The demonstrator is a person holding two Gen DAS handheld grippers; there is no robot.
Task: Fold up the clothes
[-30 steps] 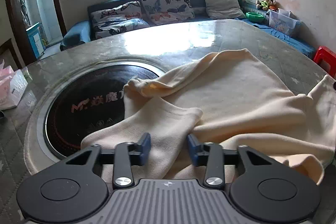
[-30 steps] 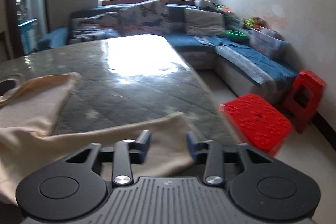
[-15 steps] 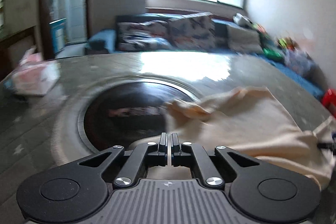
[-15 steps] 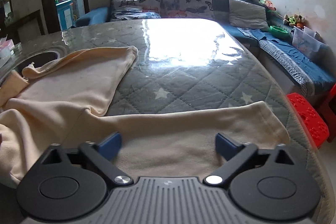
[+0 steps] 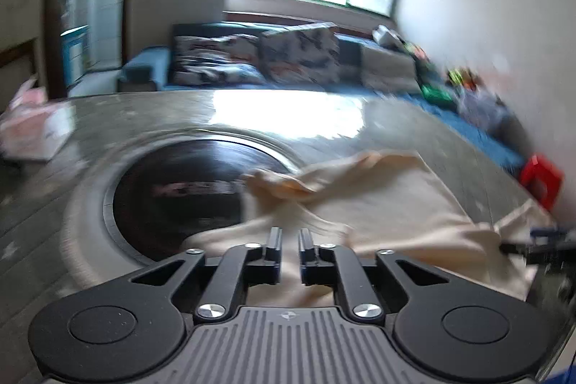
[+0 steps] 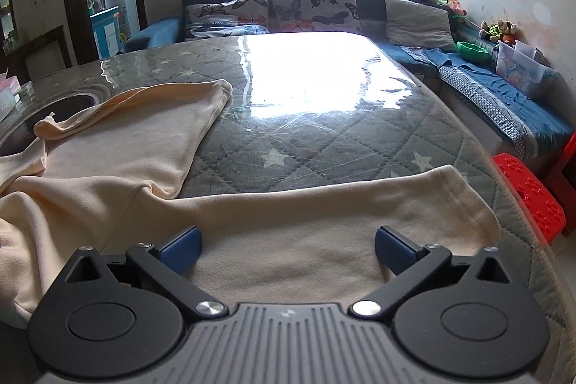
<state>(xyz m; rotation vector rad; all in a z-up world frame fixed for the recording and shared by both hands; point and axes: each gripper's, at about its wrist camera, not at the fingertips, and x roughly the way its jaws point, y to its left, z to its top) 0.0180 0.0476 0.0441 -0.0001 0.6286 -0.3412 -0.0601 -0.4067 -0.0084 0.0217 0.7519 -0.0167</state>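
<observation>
A cream long-sleeved garment (image 6: 118,164) lies rumpled on the glass-topped quilted table (image 6: 324,132). One sleeve (image 6: 324,222) stretches right toward the table edge. My right gripper (image 6: 287,240) is wide open, low over that sleeve, its blue pads on either side. In the blurred left wrist view the garment (image 5: 378,204) lies ahead and to the right. My left gripper (image 5: 289,240) has its jaws nearly together with a narrow gap, cloth showing right under and between them; whether it pinches the cloth is unclear. The right gripper shows at that view's right edge (image 5: 543,243).
A round black inset cooktop (image 5: 180,197) sits in the table left of the garment, partly covered by it. A pink tissue pack (image 5: 32,128) lies far left. A blue sofa with cushions (image 6: 306,9) stands behind the table. Red plastic stools (image 6: 529,193) stand at the right.
My left gripper closed from open to nearly shut and swung left, and the near sleeve fold shifted. My right gripper opened wide and settled over the right sleeve.
</observation>
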